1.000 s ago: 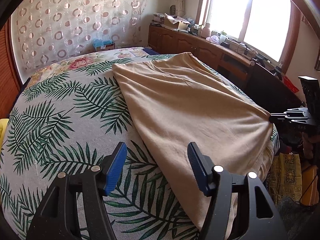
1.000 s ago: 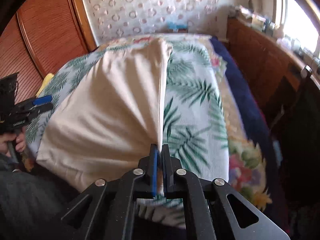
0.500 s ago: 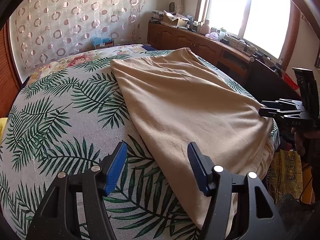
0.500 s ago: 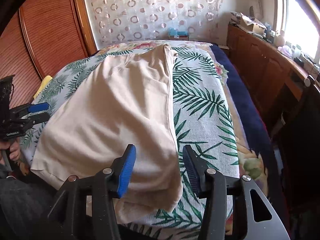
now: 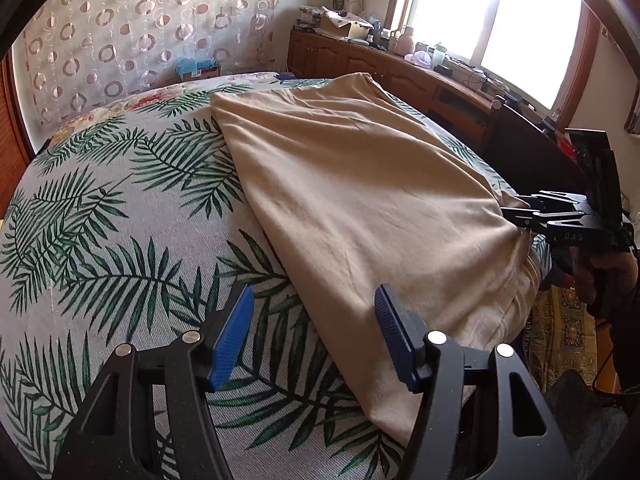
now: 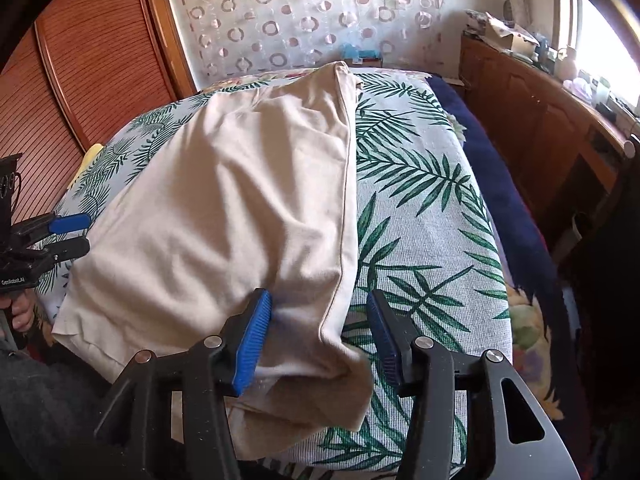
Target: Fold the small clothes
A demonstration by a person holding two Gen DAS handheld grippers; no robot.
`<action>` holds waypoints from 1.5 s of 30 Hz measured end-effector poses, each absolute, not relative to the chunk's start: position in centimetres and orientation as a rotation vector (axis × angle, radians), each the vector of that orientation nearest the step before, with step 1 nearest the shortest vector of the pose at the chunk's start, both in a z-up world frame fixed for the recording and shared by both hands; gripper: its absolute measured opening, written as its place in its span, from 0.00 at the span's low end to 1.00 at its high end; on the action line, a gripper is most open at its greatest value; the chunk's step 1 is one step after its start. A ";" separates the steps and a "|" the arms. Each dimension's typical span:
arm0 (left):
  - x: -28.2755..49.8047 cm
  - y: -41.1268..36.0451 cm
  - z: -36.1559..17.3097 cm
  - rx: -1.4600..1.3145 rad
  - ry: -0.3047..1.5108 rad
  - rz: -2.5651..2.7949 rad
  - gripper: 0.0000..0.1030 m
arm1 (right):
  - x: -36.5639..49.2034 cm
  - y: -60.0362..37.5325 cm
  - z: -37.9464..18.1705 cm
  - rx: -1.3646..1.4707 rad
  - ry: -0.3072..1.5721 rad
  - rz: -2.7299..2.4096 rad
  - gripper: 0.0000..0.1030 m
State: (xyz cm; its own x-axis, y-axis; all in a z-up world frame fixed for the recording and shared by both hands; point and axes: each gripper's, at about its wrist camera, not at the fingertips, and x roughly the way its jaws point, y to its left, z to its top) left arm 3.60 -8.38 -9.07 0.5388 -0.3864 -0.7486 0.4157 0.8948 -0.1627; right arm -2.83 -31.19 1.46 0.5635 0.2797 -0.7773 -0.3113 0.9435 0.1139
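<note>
Beige cotton cloth, the garment point(image 5: 360, 200), lies spread on the bed cover point(image 5: 120, 220) with the palm-leaf print, and its near end hangs a little over the front edge of this bed. It seems to be folded once already along its length, with a straight seam on the side toward the window.

One second ago the right gripper point(image 6: 316, 336) was closed on the near corner of the garment and pulled the cloth tight. Now its jaws stand wide, one blue pad on each side of that corner, and the corner lies loose and a little crumpled between them without being pinched. The cloth has relaxed and lies flatter on the bed cover than before. The left gripper point(image 5: 312, 336) is wide too, as it was a second ago; it hovers low over the bed cover at the other near corner of the garment, with one pad above the cloth edge and one above the leaf print.

I judge that the stretching and laying step is finished, and nothing holds the garment now. The next move probably needs a new grasp on both near corners, to carry them toward the far end of the bed. The crumpled corner could make an uneven fold.
</note>
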 end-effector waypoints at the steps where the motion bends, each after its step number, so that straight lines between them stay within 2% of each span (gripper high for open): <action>1: 3.4 -8.4 -9.1 0.032 0.885 -0.483 0.62 | -3.0 -31.2 1.5 -0.036 0.911 0.360 0.50; 6: 2.8 -8.3 -9.6 -0.013 0.920 -0.546 0.62 | -4.0 -30.4 1.3 -0.078 0.909 0.425 0.50; 7: 2.6 -8.4 -9.7 -0.014 0.918 -0.555 0.59 | -4.0 -30.1 1.2 -0.095 0.907 0.428 0.49; 8: 2.5 -8.4 -9.7 -0.012 0.917 -0.562 0.54 | -4.0 -29.9 1.2 -0.106 0.905 0.432 0.47; 9: 2.3 -8.5 -9.6 -0.012 0.918 -0.577 0.52 | -4.1 -29.7 1.2 -0.108 0.903 0.447 0.39; 10: 2.3 -8.6 -9.6 -0.017 0.924 -0.595 0.46 | -4.2 -29.5 1.1 -0.107 0.903 0.463 0.30; 12: 2.3 -8.9 -9.7 -0.027 0.936 -0.629 0.34 | -4.2 -29.2 1.1 -0.113 0.898 0.481 0.22; 13: 2.3 -9.1 -9.7 -0.025 0.940 -0.637 0.28 | -4.3 -29.2 1.1 -0.110 0.898 0.491 0.14; 15: 2.4 -9.2 -9.5 -0.015 0.943 -0.644 0.16 | -4.0 -29.3 1.1 -0.093 0.889 0.501 0.09; 16: 2.5 -9.2 -9.2 -0.013 0.936 -0.650 0.07 | -4.0 -29.4 1.2 -0.083 0.879 0.497 0.08; 23: 4.4 -8.1 -3.9 -0.059 0.786 -0.635 0.06 | -2.8 -30.6 5.5 0.023 0.691 0.480 0.07; 30: 12.0 -7.5 0.5 -0.076 0.701 -0.577 0.06 | 3.3 -29.4 9.7 -0.015 0.547 0.476 0.06; 38: 20.0 -7.0 -0.5 -0.065 0.726 -0.482 0.06 | 14.0 -27.0 9.0 -0.022 0.587 0.442 0.07; 45: 24.0 -6.9 -4.0 -0.056 0.828 -0.441 0.09 | 20.2 -24.9 6.3 -0.027 0.693 0.436 0.07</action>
